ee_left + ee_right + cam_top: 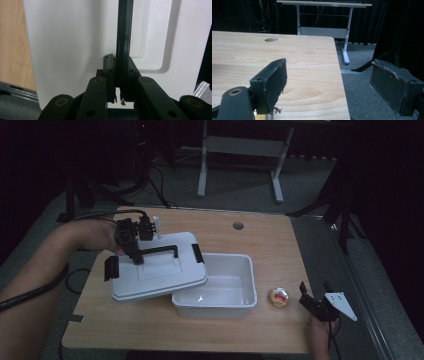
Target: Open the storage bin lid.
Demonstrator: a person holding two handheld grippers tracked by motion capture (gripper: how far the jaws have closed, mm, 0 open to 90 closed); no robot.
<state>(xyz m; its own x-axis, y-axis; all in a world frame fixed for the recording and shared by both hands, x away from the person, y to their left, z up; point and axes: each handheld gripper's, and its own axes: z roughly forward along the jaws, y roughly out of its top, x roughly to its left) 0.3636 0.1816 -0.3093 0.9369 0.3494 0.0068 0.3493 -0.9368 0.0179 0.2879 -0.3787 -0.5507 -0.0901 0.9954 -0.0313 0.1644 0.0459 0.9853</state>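
Note:
A white lid [160, 272] with black end clips hangs tilted at the table's left, its right edge over the left rim of the open white bin [215, 309]. My left gripper [136, 255] is shut on the lid's black handle [161, 251]. In the left gripper view the jaws [117, 62] pinch that handle bar [123, 32] against the white lid [67, 50]. My right gripper [314, 304] stands open near the front right corner, its pads [275, 82] wide apart with nothing between them. A small round gold and red thing [278, 297] lies between it and the bin.
The wooden table [260, 240] has a cable hole [238, 225] at the back. Its right edge [342, 82] runs close by my right gripper, with grey floor beyond. A second desk's white legs [202, 165] stand farther back.

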